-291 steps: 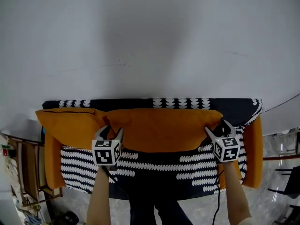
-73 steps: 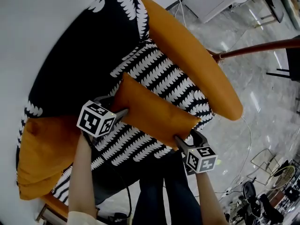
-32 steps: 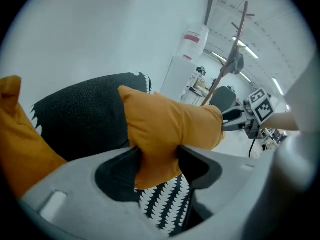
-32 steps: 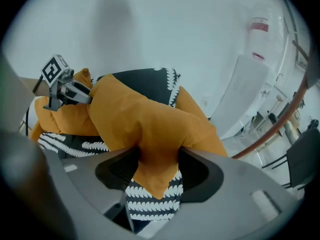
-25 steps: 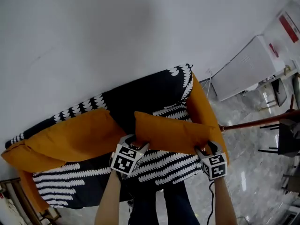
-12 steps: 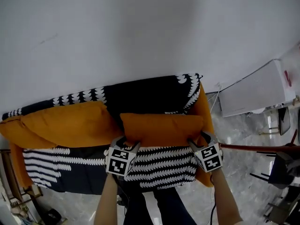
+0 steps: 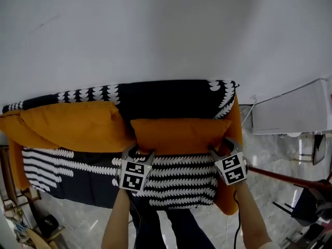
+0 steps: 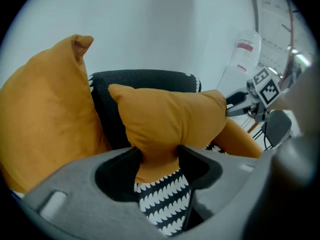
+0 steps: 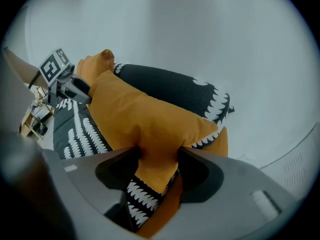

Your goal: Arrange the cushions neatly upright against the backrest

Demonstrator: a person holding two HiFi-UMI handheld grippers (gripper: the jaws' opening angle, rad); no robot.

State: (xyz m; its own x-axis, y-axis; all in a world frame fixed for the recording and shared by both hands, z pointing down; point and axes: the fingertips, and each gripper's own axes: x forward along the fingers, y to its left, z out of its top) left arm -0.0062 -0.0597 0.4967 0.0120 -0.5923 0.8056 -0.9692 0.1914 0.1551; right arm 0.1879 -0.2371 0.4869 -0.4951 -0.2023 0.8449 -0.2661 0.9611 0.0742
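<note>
orange cushion [image 7: 179, 135], corners gripped by left gripper [image 7: 139, 152], right gripper [image 7: 220, 148] fingers, whole sofa [image 7: 171, 95] in head view

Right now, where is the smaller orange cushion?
In the head view the smaller cushion sits right of centre in front of the backrest, beside the bigger cushion, its lower corners clamped by the left gripper and right gripper.

Bright, even light; strong fisheye distortion
</note>
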